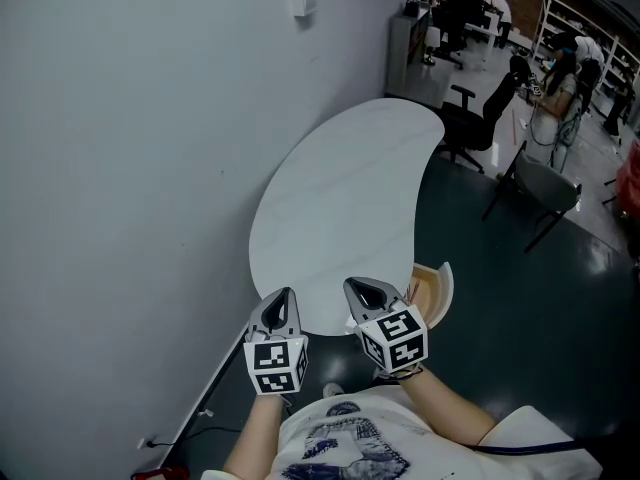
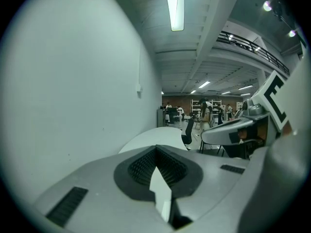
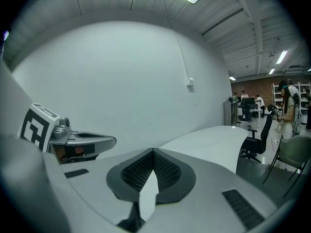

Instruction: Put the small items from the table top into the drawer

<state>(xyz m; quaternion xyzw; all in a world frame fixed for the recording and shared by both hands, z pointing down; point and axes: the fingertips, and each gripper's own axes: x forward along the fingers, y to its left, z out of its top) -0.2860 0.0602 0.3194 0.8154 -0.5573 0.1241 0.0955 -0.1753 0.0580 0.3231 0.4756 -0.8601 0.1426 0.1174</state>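
One light wooden drawer juts out at lower centre, under the near right edge of the single white curved table. Two grippers sit side by side at the table's near end: the left gripper and the right gripper, each with its jaws pressed together on nothing. A grey wall fills the left of the frame.

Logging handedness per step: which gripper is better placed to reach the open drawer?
Right. The right gripper hangs just beside the open drawer; the left gripper is farther from it, at the table edge. Both are shut and empty.
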